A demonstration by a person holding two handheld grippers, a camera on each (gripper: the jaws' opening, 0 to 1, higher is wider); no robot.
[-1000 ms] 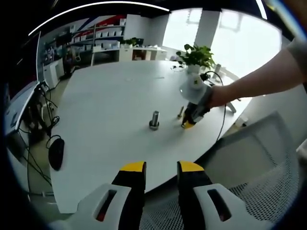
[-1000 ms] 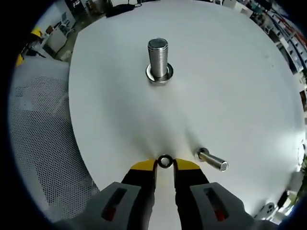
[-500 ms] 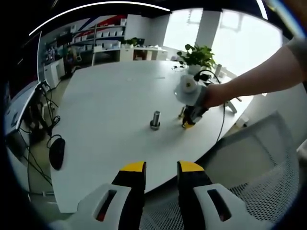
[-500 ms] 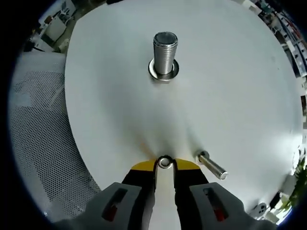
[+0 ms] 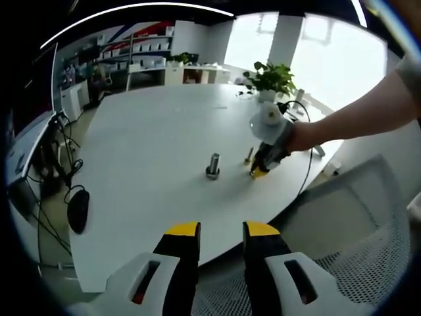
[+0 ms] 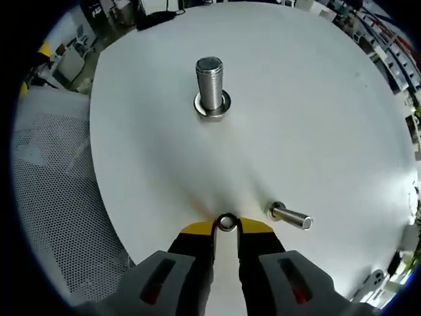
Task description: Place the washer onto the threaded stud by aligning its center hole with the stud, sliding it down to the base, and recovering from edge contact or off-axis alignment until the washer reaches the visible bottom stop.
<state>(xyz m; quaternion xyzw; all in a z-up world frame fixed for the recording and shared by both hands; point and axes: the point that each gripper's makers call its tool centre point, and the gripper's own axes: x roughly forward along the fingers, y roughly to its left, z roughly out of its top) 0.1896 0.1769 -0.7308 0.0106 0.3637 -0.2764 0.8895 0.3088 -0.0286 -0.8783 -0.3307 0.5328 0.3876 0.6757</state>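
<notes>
In my right gripper view, my right tongs (image 6: 225,227) sit low over the white round table (image 6: 316,118), their yellow-tipped jaws drawn in narrow around the small silver metal washer (image 6: 226,222), which lies pinched between the tips at the table surface. Straight ahead of them, well apart, the thick grey threaded metal stud (image 6: 210,91) stands upright on its wider round base, with nothing on its threads. Just to the right of my right tongs a slim silver bolt (image 6: 290,216) lies on its side on the table. From my left gripper view, my left tongs (image 5: 220,237) hang off the near edge of the table with a clear gap between their jaws and nothing in them. There I can see my right tongs (image 5: 258,172) at the far right of the table, my hand (image 5: 299,135) behind them, with the stud (image 5: 213,166) just to their left and a potted green plant (image 5: 270,80) beyond. A grey mesh chair (image 5: 355,224) sits beside the table.
</notes>
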